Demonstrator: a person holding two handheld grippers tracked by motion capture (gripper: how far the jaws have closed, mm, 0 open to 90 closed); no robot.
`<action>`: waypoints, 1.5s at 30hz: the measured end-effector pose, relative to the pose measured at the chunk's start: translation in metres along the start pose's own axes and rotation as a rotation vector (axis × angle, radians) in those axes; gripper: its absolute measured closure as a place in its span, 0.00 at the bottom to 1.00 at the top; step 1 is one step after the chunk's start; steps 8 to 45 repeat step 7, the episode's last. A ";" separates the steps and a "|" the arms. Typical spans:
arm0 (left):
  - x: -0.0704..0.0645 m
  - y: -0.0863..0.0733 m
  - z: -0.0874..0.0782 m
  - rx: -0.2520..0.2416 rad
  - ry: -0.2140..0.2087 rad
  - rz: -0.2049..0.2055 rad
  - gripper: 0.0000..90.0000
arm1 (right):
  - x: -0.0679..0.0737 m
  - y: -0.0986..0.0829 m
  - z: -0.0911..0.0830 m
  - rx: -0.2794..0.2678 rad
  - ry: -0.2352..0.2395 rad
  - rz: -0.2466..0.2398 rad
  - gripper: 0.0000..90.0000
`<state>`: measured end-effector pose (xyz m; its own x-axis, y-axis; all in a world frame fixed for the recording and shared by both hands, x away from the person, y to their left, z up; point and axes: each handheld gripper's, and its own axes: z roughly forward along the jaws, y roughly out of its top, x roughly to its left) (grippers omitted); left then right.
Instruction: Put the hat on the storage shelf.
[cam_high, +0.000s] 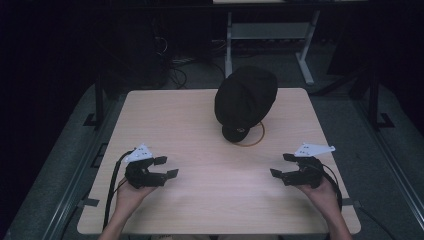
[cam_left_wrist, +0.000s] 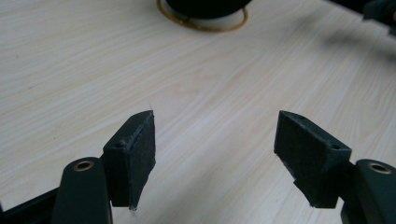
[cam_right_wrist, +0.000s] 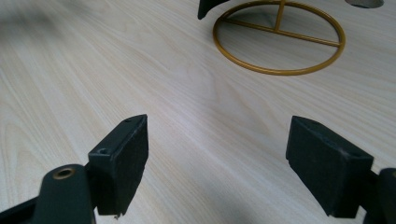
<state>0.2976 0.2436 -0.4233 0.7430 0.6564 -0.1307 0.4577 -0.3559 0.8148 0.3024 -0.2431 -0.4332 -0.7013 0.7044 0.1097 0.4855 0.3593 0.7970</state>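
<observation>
High view: fixed above, looks fwd and down on the pale wooden table (cam_high: 200, 200). Both gripper views sit low, close to tabletop, facing the gold wire ring stand (cam_right_wrist: 279, 42) w/ black cap (cam_high: 246, 100); all three share it.

Both hand-held grippers (cam_high: 169, 167) (cam_high: 278, 165) seemingly agape

black cap (cam_high: 246, 97) | on gold ring stand (cam_high: 256, 138) | table far-centre
</observation>
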 end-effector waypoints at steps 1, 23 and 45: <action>-0.002 -0.001 0.000 0.004 0.006 0.008 0.31 | 0.000 0.000 0.000 0.000 0.001 -0.002 0.23; -0.004 -0.003 0.004 -0.016 -0.006 0.013 0.30 | 0.003 0.002 0.003 -0.006 0.016 0.000 0.23; -0.004 -0.003 0.004 -0.016 -0.006 0.013 0.30 | 0.003 0.002 0.003 -0.006 0.016 0.000 0.23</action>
